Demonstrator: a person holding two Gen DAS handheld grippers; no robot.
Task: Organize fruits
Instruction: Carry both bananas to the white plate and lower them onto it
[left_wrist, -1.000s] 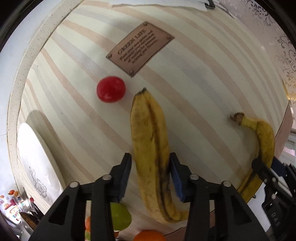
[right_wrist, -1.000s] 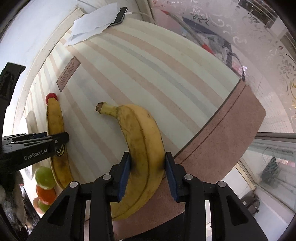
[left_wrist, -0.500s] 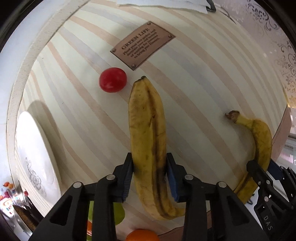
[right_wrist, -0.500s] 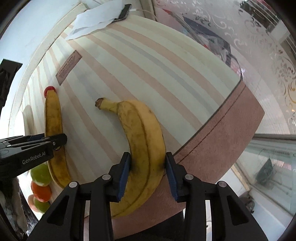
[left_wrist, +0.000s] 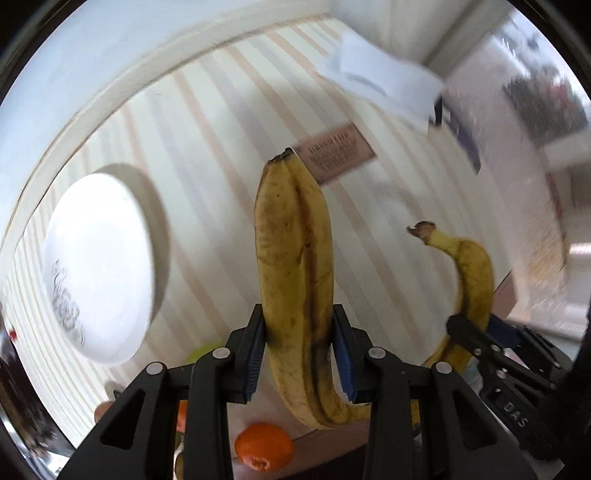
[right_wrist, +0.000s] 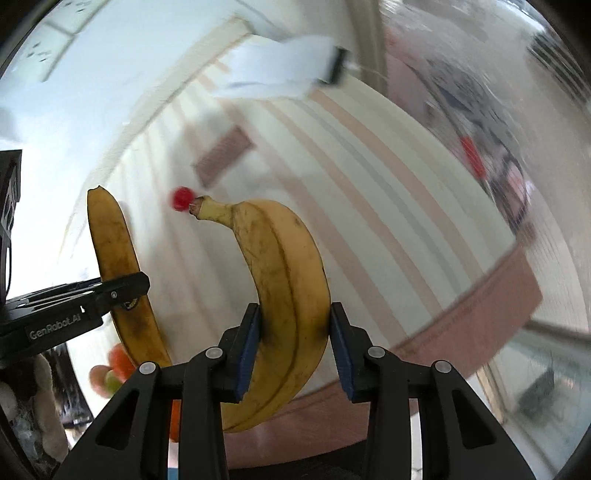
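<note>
The left hand-held gripper (left_wrist: 298, 354) is closed on a darker banana (left_wrist: 295, 266), blue pads pressed against both sides of its lower half. This banana is dull yellow with heavy brown streaks along its ridges and a black tip pointing far. It appears lifted off the striped bench (left_wrist: 207, 122); its curved stem end hangs below the jaws.

The right hand-held gripper (right_wrist: 293, 347) is clamped on a brighter banana (right_wrist: 284, 280), pads tight on its middle. This one is cleaner yellow with light speckling; its brown stem points far-left, next to a small red fruit (right_wrist: 181, 197) on the bench. In the left view the same banana (left_wrist: 472, 280) shows at right, its lower part hidden behind the other gripper.

A white plate (left_wrist: 99, 266) with a grey floral print sits at left on the bench. An orange (left_wrist: 264, 446) lies at the near edge; a green fruit (left_wrist: 201, 352) is mostly hidden behind the left jaw. A brown plaque (left_wrist: 338, 153) lies far, its lettering blurred and unreadable. White paper (left_wrist: 380, 85) lies at the far right. The background in both views is motion-smeared.
</note>
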